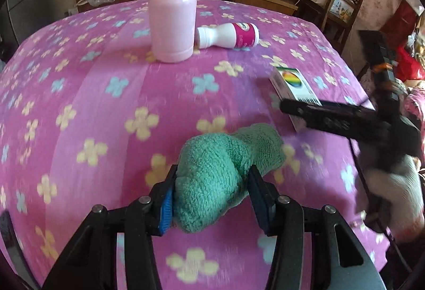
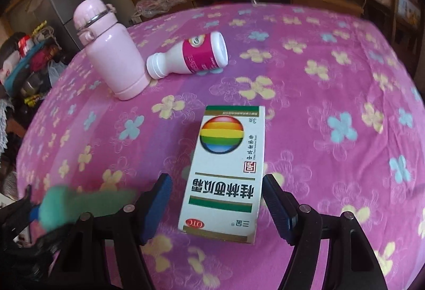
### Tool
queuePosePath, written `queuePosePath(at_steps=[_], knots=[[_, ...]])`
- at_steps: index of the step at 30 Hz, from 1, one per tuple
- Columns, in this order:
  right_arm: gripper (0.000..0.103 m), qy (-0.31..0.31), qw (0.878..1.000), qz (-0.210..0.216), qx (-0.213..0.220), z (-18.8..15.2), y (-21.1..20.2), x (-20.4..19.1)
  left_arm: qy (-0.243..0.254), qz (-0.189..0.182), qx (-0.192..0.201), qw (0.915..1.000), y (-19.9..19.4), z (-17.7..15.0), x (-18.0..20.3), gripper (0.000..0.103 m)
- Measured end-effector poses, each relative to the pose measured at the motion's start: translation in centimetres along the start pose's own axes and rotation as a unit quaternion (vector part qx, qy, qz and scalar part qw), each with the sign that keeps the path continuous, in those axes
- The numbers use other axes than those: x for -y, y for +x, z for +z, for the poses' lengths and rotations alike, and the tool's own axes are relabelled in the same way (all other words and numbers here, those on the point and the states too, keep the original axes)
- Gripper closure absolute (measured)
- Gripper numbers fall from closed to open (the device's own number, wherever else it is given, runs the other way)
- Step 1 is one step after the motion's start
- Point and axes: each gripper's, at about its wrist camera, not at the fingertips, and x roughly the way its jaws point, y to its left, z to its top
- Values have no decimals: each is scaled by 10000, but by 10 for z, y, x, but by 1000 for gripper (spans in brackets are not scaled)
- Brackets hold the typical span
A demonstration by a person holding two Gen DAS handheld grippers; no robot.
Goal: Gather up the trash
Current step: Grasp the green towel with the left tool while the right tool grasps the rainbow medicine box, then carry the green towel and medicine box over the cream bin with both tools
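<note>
Left gripper (image 1: 212, 199) clamps fluffy green towel (image 1: 225, 170); right gripper (image 2: 216, 203) straddles glossy rectangular carton (image 2: 225, 170)

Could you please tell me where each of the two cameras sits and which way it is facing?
Left wrist: on the left gripper, looking forward over the green towel it clamps; the right gripper shows at right.
Right wrist: on the right gripper, open around the medicine box; the left gripper appears at lower left.
Shared: pink flask, white bottle, floral tablecloth.
</note>
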Motion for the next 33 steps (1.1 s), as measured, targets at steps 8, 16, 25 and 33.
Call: queuePosePath(at_steps=[8,16,25,33], knots=[[44,-83,9999,-74,-49,-43,-39,18,-95,-348,100,9993,-12,-24,15,51],[41,-26,9993,-60,-366,-123,-93,45,55,-576,69,9983,-16,-46,48,51],[34,246,9993,-226,-169,-116,-86,47,151,-492,62,9987,-24,-63,69,51],[46,250,9994,-235,89,-141,-125,60,434,-485,198,9977,-34,-67,97,51]])
